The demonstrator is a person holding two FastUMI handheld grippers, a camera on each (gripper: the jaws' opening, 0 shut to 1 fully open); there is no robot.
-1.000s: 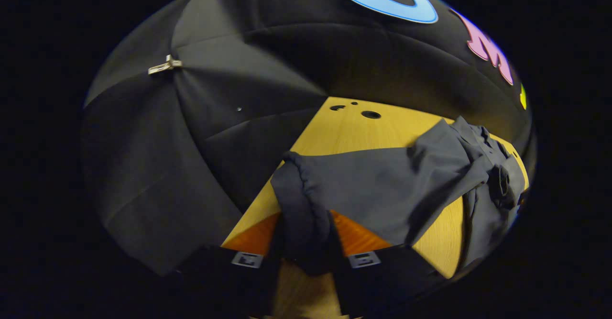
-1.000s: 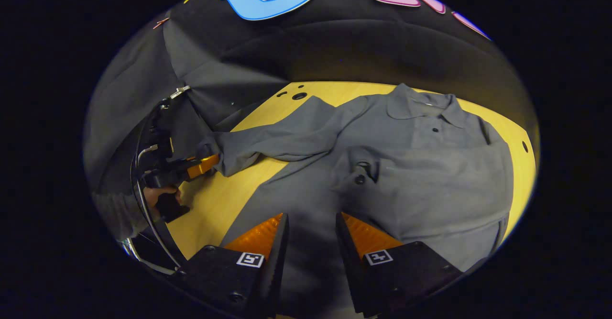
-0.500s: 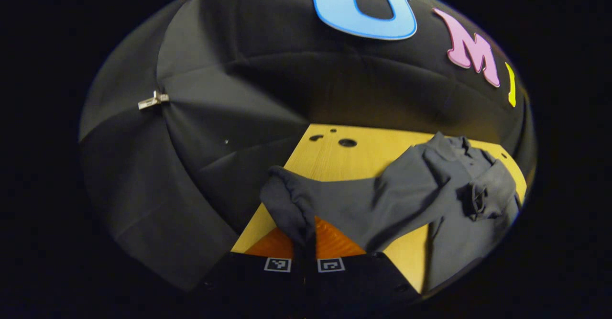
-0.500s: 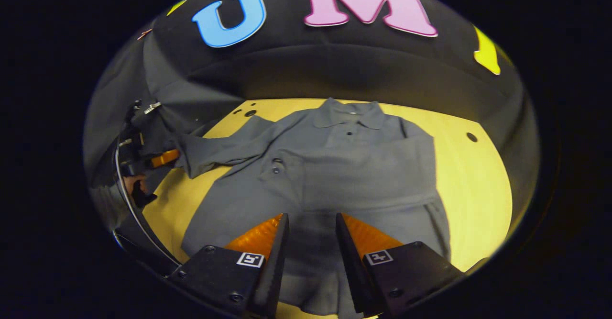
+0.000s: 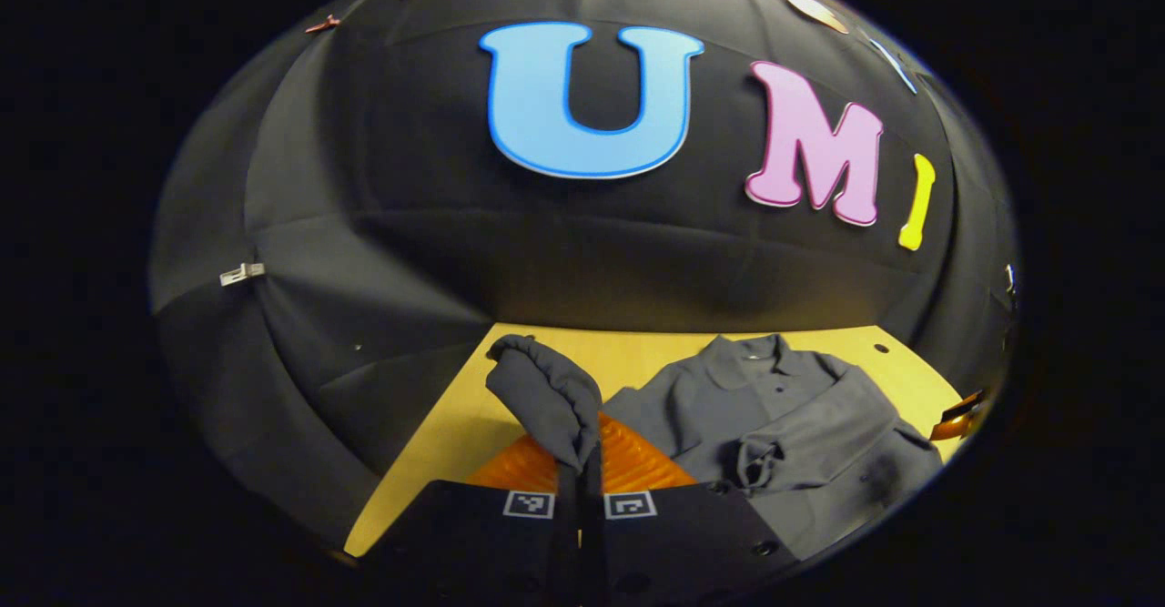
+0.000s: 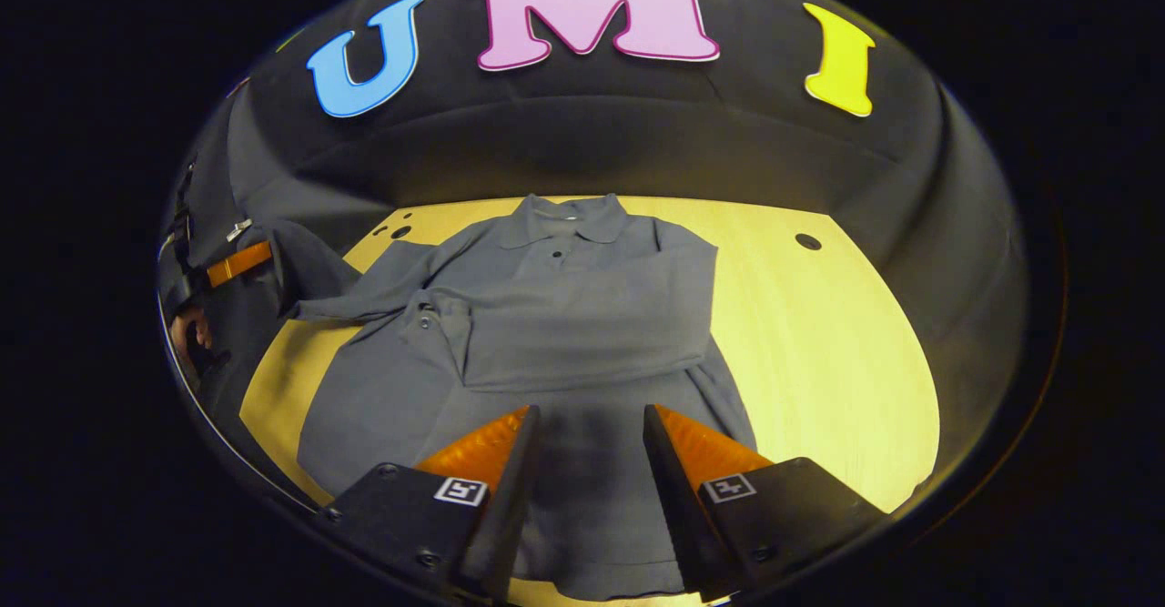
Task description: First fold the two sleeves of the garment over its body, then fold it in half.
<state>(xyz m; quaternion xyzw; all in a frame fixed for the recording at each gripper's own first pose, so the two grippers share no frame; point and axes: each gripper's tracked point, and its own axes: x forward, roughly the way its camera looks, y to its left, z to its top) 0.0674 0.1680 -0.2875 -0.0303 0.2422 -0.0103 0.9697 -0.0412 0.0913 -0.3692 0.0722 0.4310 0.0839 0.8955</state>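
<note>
Left gripper [image 5: 580,461]: our fingers clamped on cuff [image 5: 546,393], sleeve lifted above desk [image 6: 819,334]. Shirt [image 6: 564,316] lies ahead, other sleeve folded across body. Right gripper [image 6: 587,457]: fingers apart, empty, over hem. Risk: cuff slips, or pull drags shirt, undoing fold.

The garment [image 6: 582,316] is soft grey cloth, matt, with a fine knit look and small dull buttons at the collar; its cuff [image 5: 546,389], bunched in the left gripper [image 5: 580,461], shows a thicker ribbed edge; the table [image 6: 819,352] is pale wood, smooth, with a light sheen under the lamp and faint grain; the right gripper [image 6: 587,443] has ridged finger faces and matt, hard plastic-looking blocks behind; the booth wall [image 5: 410,252] is black matt cloth, creased; a small clip [image 5: 241,273] on it looks like bright metal.
</note>
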